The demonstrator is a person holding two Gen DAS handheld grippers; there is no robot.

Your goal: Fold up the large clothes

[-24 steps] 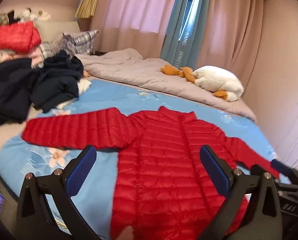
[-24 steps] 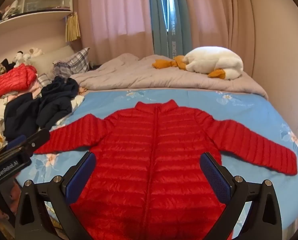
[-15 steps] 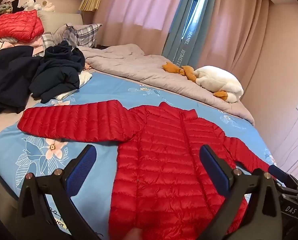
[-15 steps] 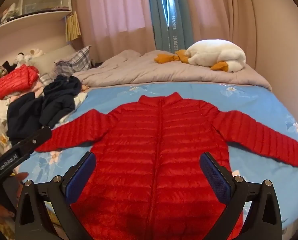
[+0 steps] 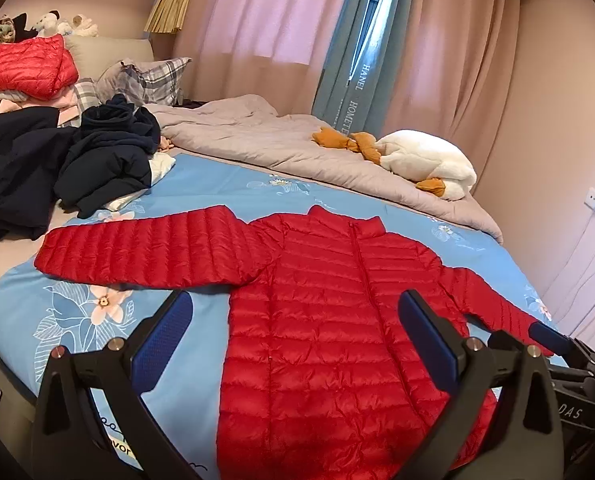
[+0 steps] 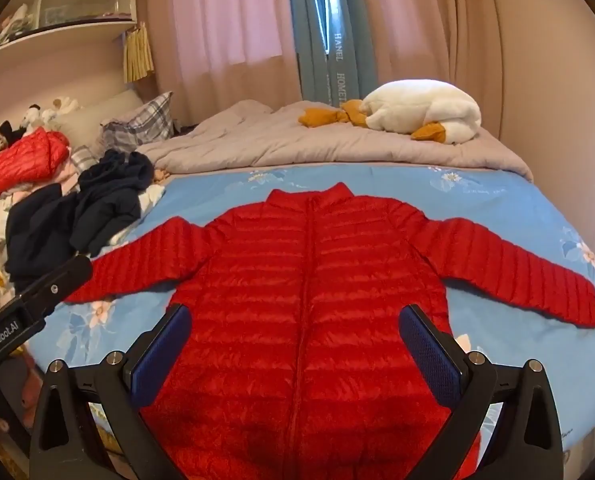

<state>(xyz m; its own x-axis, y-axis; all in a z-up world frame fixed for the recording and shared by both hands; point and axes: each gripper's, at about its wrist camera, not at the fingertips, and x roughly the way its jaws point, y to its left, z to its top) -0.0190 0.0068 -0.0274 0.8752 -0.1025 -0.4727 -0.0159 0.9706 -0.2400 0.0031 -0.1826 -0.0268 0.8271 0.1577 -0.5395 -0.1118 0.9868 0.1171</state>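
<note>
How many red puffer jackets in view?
2. One red jacket spread flat on the blue sheet; one folded red jacket atop the pile by the pillows. Others may be buried.

Both wrist views look slightly downward from the bed's (image 5: 225, 184) foot, sharing the spread jacket (image 6: 309, 280).

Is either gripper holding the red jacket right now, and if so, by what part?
Nothing is held: left gripper and right gripper both gape above the red puffer jacket.
</note>
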